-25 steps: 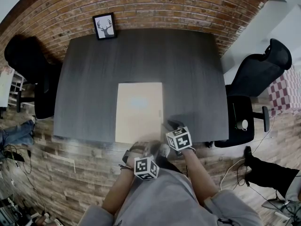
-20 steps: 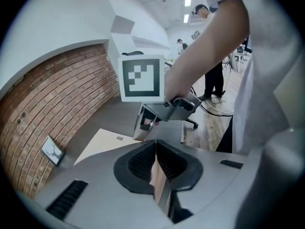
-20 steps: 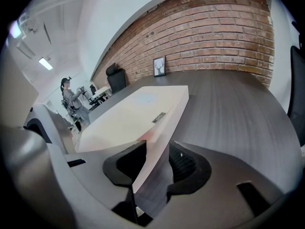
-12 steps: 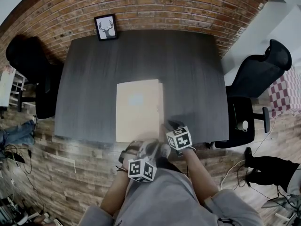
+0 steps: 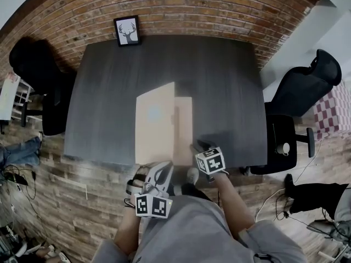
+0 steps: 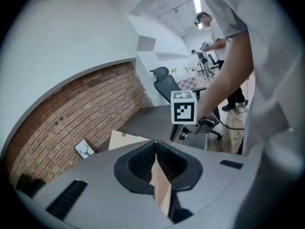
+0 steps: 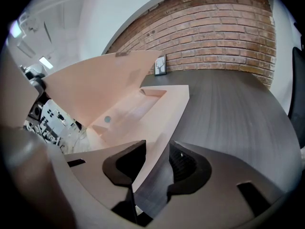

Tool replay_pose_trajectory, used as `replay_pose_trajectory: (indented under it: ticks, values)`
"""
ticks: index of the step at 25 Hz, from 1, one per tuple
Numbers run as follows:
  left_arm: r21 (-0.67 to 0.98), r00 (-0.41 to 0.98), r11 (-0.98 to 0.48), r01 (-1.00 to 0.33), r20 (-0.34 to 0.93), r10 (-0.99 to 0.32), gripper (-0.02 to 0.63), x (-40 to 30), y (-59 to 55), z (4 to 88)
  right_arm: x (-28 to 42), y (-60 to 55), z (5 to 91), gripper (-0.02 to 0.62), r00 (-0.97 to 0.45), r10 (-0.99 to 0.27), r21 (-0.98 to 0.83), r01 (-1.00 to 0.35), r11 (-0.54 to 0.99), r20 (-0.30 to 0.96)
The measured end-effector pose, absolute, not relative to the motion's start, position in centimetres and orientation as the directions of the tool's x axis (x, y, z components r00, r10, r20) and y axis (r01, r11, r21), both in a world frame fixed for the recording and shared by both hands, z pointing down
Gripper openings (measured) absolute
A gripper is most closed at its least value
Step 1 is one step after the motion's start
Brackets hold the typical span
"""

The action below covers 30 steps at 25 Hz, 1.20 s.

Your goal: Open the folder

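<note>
Your left gripper (image 5: 163,167) has its fingers (image 6: 138,162) pinched tight on the front cover of the folder (image 5: 155,122), holding it raised off the tabletop (image 5: 219,92). Your right gripper (image 5: 196,146) sits at the near right corner, fingers (image 7: 125,162) slightly apart around the lower sheet's edge.

Pale beige folder (image 5: 155,122), dark grey wood-grain table (image 5: 219,75), red-brown brick wall (image 5: 208,7), black chair (image 5: 304,89)

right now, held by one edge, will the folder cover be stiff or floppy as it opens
Probably stiff: the folder cover stands as a flat sheet with the left gripper pinching only its edge. Likely light, being thin card, so it could bow if swung fast.
</note>
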<state>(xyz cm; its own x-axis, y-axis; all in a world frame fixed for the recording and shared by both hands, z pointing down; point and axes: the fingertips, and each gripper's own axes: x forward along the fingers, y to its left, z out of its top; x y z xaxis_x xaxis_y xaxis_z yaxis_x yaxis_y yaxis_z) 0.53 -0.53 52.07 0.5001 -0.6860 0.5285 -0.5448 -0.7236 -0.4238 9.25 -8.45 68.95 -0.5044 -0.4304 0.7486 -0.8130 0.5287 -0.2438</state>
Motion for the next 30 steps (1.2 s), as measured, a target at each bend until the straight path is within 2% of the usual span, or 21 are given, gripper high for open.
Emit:
replay_pose_trajectory:
  ticks: [8, 13, 16, 22, 30]
  values:
    - [-0.401, 0.401, -0.572, -0.716, 0.435, -0.806, 0.008, -5.1, -1.0, 48.3, 9.3, -8.5, 69.0, 0.138, -0.494, -0.413, -0.232, -0.810, 0.539, 0.765]
    - [-0.339, 0.287, -0.414, -0.845, 0.366, -0.885, 0.005, -10.0, -1.2, 46.4, 9.2, -8.6, 69.1, 0.138, -0.487, -0.394, -0.223, -0.803, 0.552, 0.780]
    - [-0.259, 0.200, -0.306, -0.916, 0.366, -0.909, 0.005, -13.2, -0.8, 46.7, 9.2, -8.6, 69.1, 0.138, -0.479, -0.388, -0.210, -0.800, 0.562, 0.788]
    - [-0.184, 0.048, -0.126, -0.975, 0.379, -0.924, 0.003, -18.9, -0.1, 47.4, 9.2, -8.5, 69.2, 0.138, -0.457, -0.373, -0.183, -0.796, 0.578, 0.808]
    - [-0.127, -0.110, 0.063, -0.990, 0.417, -0.902, 0.003, -26.3, 0.5, 49.5, 9.1, -8.5, 69.2, 0.138, -0.430, -0.371, -0.155, -0.798, 0.582, 0.823]
